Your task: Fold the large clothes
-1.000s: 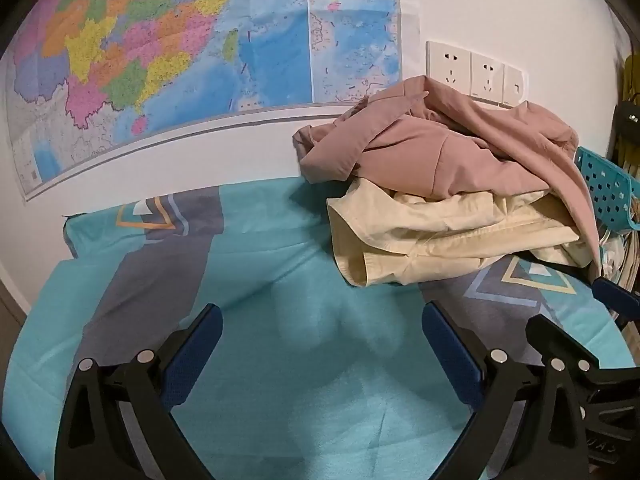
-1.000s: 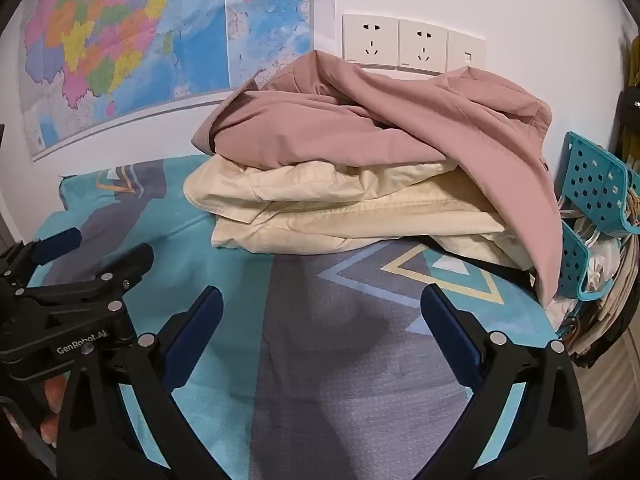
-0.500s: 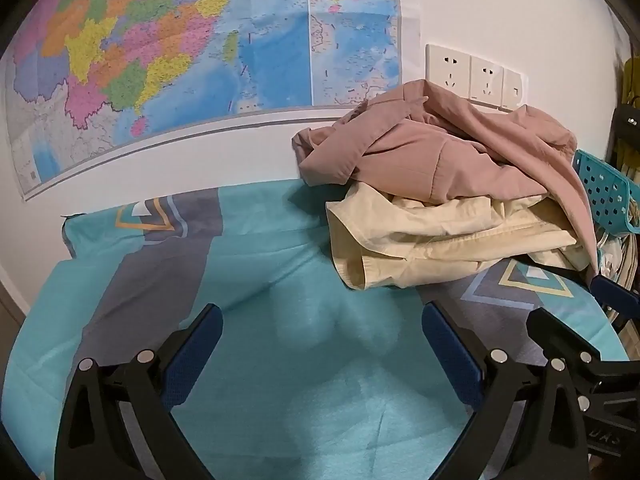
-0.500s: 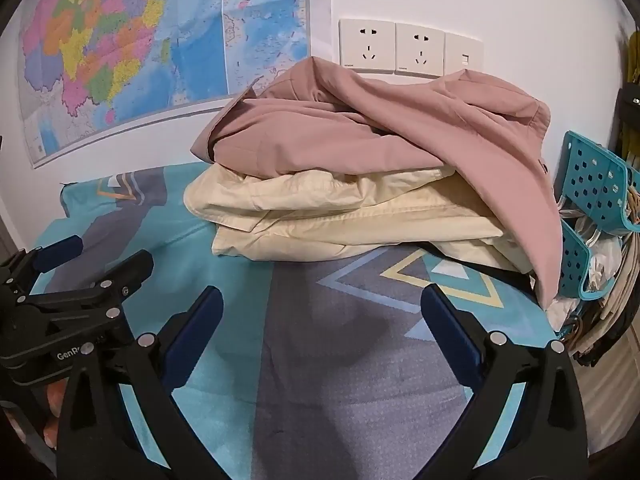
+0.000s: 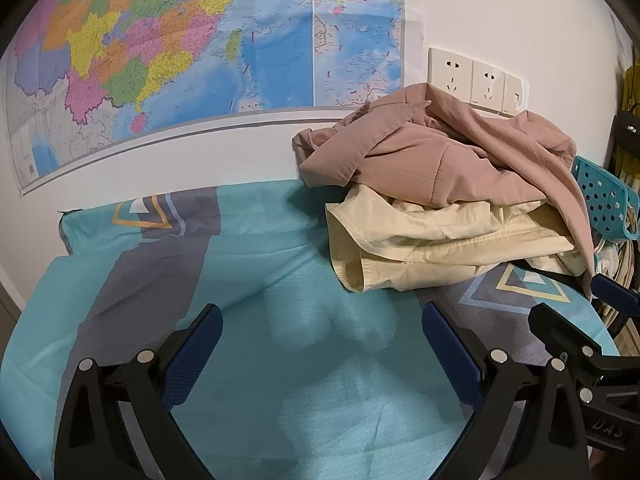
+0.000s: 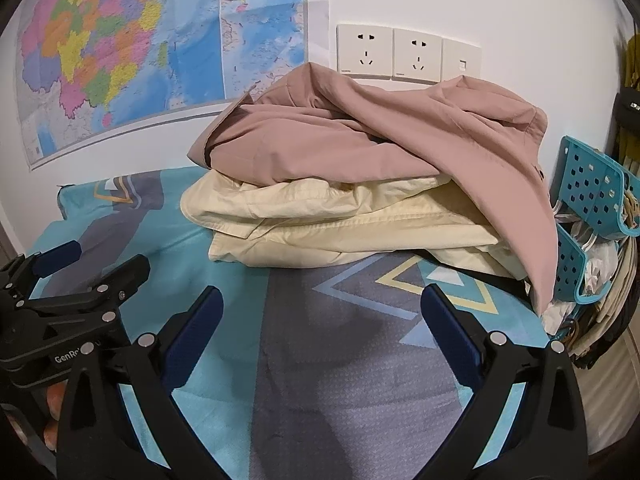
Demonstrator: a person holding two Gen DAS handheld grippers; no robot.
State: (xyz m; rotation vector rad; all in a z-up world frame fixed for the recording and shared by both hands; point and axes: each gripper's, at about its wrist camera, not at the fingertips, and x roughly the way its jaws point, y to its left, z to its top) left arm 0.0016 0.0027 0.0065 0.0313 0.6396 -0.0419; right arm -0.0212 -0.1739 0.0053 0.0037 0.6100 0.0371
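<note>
While both grippers hover over the patterned sheet (image 6: 360,360), nothing has yet been picked up: the jaws of the left gripper (image 5: 320,356) are held wide apart over bare cloth, and those of the right gripper (image 6: 320,332) are likewise spread and empty. The step in hand is judged to be the approach to the heap, with folding not yet begun.

A crumpled pink garment (image 6: 380,140) is piled on top of a cream garment (image 6: 320,224), the stack being seen at 12 o'clock from the right wrist and at 2 o'clock from the left. One pink flap is draped down past the cream layers at 3 o'clock, towards a blue perforated basket (image 6: 592,184).

For the next move, the pink garment would probably have to be gripped at a free hem or corner and drawn off the pile onto open sheet, so that it can be spread flat.

Open room is offered at 9 o'clock and in the foreground, where the sheet lies bare. Movement is limited at 12 o'clock by the wall with its map (image 5: 160,60) and sockets (image 6: 408,54), and at 3 o'clock by the basket and the sheet's edge
</note>
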